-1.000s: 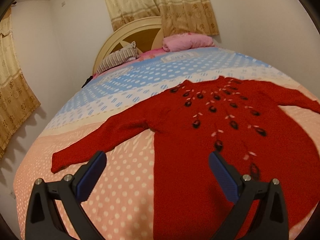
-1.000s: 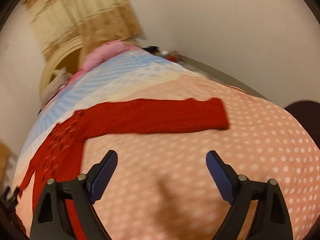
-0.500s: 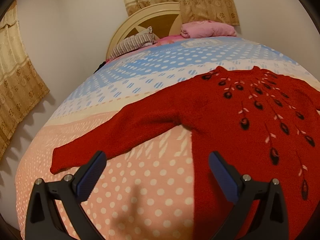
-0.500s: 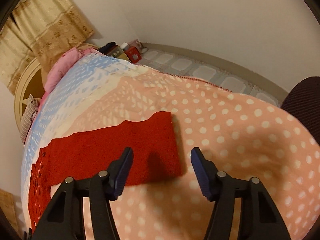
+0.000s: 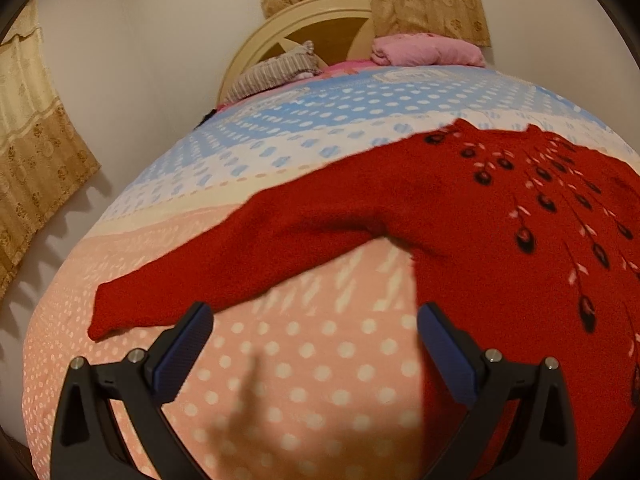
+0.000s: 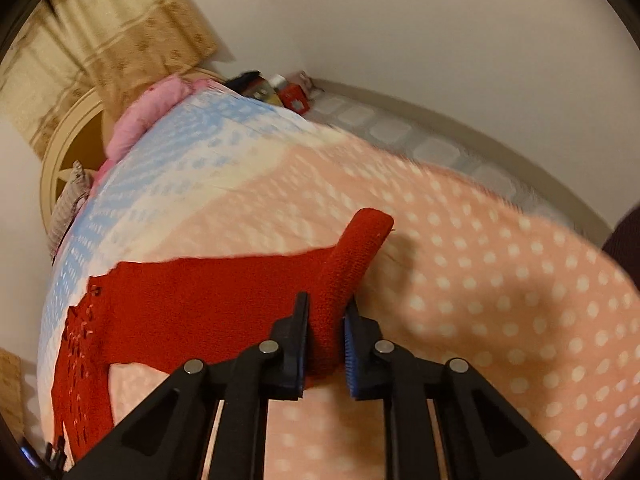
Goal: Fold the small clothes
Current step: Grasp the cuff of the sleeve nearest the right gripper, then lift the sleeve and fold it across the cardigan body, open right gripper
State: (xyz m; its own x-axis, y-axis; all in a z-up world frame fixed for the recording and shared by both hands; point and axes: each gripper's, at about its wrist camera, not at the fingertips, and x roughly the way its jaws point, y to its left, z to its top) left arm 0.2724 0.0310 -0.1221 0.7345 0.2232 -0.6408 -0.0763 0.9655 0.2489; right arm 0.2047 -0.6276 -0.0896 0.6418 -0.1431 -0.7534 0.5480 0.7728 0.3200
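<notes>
The red sweater [image 5: 472, 216] is lying spread face up across the bed [image 5: 304, 364], its body toward the right edge in the left wrist view and its left sleeve [image 5: 224, 268] reaching out flat toward the bed's left edge. The right gripper [image 6: 325, 332] is pinching the cuff end of the right sleeve [image 6: 348, 264], the fingers [image 6: 298, 340] closing tight on a bunched fold that is standing up off the polka-dot cover. The left gripper [image 5: 314, 350] is hanging wide open and empty above the cover, just short of the left cuff. The knit is looking soft, thick and limp, light enough to lift by a cuff but likely to sag and stretch, so taking hold at cuffs, shoulders or hem corners seems safest.
</notes>
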